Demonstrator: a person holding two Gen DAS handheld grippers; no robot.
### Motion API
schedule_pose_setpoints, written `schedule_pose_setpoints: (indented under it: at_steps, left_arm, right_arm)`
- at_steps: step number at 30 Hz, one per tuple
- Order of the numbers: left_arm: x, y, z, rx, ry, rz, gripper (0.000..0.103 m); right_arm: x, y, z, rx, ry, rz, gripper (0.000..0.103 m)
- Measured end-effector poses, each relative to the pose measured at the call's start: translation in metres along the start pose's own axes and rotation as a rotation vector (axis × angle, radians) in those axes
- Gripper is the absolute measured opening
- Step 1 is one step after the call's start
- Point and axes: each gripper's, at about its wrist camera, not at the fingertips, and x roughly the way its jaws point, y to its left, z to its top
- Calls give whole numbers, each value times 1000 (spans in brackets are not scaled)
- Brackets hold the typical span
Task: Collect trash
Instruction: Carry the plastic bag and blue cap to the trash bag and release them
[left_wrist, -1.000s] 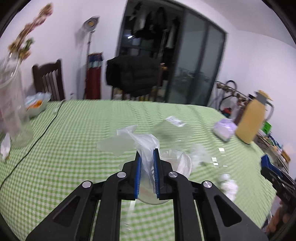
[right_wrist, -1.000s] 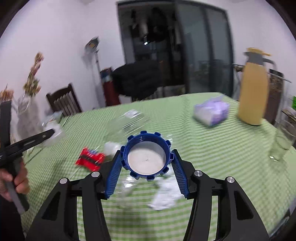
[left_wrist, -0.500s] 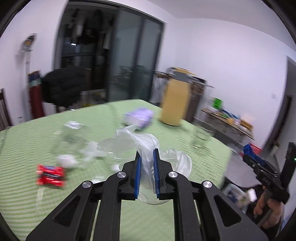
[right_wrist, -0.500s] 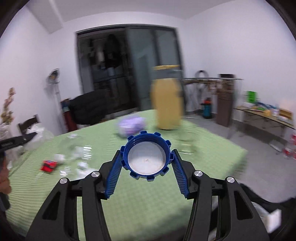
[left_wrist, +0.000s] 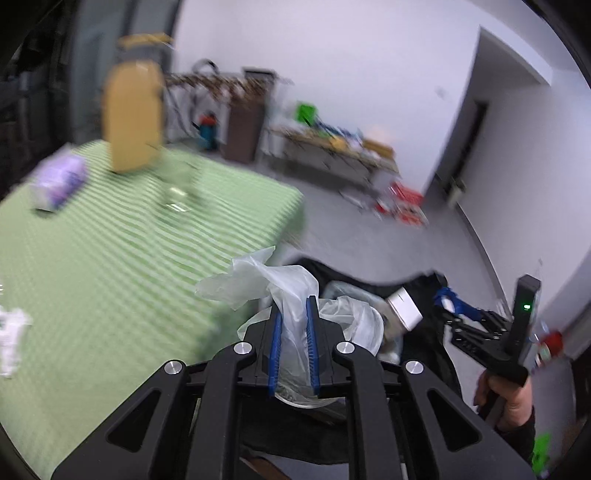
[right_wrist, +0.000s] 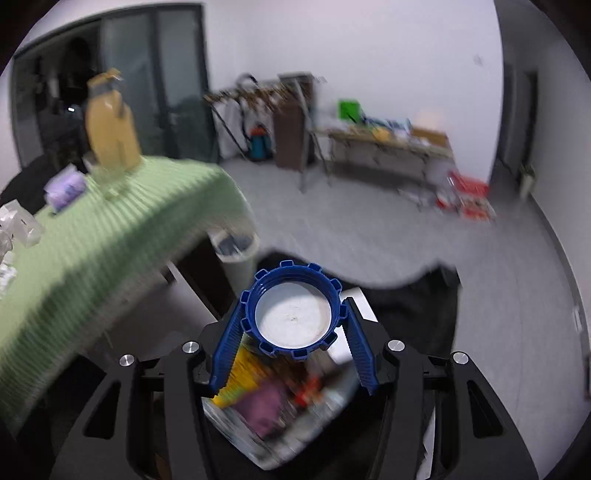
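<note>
Left wrist view: left gripper (left_wrist: 294, 325) fingers pinching clear plastic bag (left_wrist: 284, 291), swung off green-checked surface (left_wrist: 110, 258) to black trash bag (left_wrist: 369, 291). Right gripper (right_wrist: 293, 332) fingers clamp blue jar lid (right_wrist: 293, 310) above bag too; drop likely next.

Each handheld gripper, the left gripper (left_wrist: 293, 334) and the right gripper (right_wrist: 293, 343), is a black angular linkage frame with triangular cut-outs, round silver screws at its joints and ribbed blue pads lining its fingers (left_wrist: 276, 347), while a green light glows on the right one's black handle.
</note>
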Motion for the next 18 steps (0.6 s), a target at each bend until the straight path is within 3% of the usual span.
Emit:
schedule_pose_setpoints:
  at_steps: [7,11,12,14,18]
  left_arm:
    - [71,-50,-22,99,139,-122,10]
    - [100,-63,-30,95,220,-204,10]
    - [111,-64,-33,86,249,-219,10]
    - [130,-65,-39,63,297,-233,10]
    - [153,-70,-51,79,337,-213,10]
  right_arm:
    - [42,-4,-43,20,166,75,53]
    - [61,11,-52,-5,221,115,53]
    - [67,16,-50,-19,232,109,58]
    - [69,22,-47,-48,241,102,74]
    - [48,3,-37,-12,137,91,75]
